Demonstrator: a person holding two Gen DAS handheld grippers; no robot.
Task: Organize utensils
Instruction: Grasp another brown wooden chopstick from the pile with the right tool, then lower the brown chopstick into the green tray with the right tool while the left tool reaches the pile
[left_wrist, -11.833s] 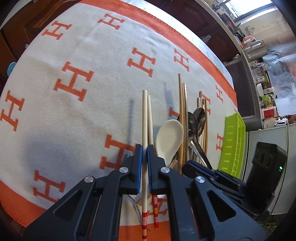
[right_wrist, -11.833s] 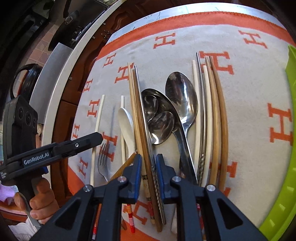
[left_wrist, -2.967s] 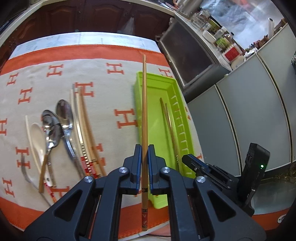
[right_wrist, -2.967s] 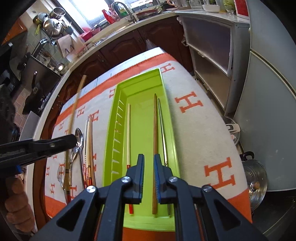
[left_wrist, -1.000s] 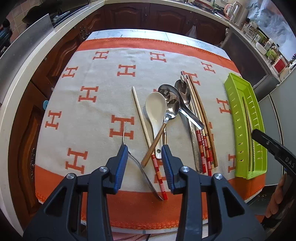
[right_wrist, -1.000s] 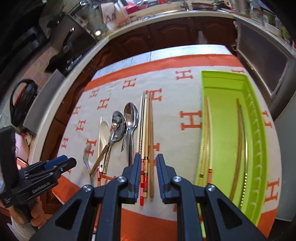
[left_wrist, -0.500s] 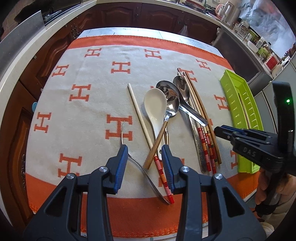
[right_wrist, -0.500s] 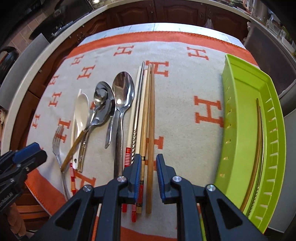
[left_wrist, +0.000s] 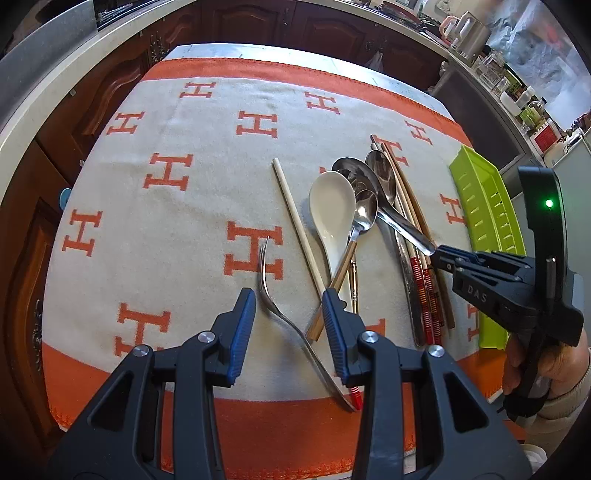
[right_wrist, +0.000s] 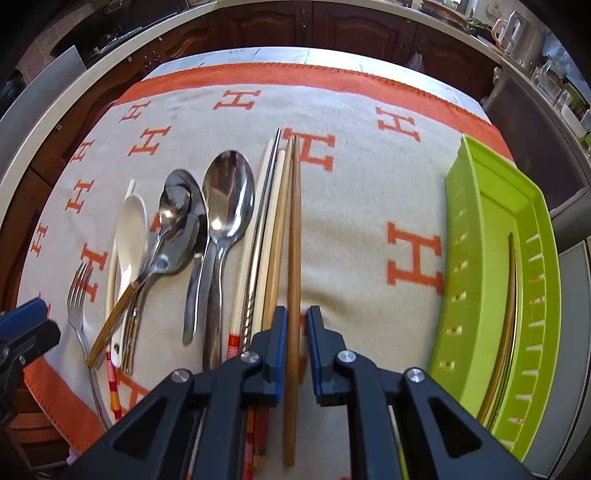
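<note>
Utensils lie on an orange and cream cloth: a fork (left_wrist: 275, 306), a pale chopstick (left_wrist: 295, 218), a white ceramic spoon (left_wrist: 330, 206), steel spoons (right_wrist: 227, 195) and a bundle of chopsticks (right_wrist: 273, 221). My left gripper (left_wrist: 288, 314) is open, its jaws either side of the fork's neck, low over the cloth. My right gripper (right_wrist: 296, 328) is open, its jaws close around a brown wooden chopstick (right_wrist: 294, 240) that lies on the cloth. A green tray (right_wrist: 480, 192) at the right holds several chopsticks (right_wrist: 509, 280).
The cloth's orange border runs along the near table edge (left_wrist: 258, 424). Dark wooden cabinets (left_wrist: 258, 22) stand beyond the table. A counter with jars and kettles (left_wrist: 517, 92) is at the far right. The right gripper also shows in the left wrist view (left_wrist: 447, 256).
Both grippers have come lower and closer to the utensils. The right gripper's jaws now straddle the brown chopstick. The left gripper stays open over the fork.
</note>
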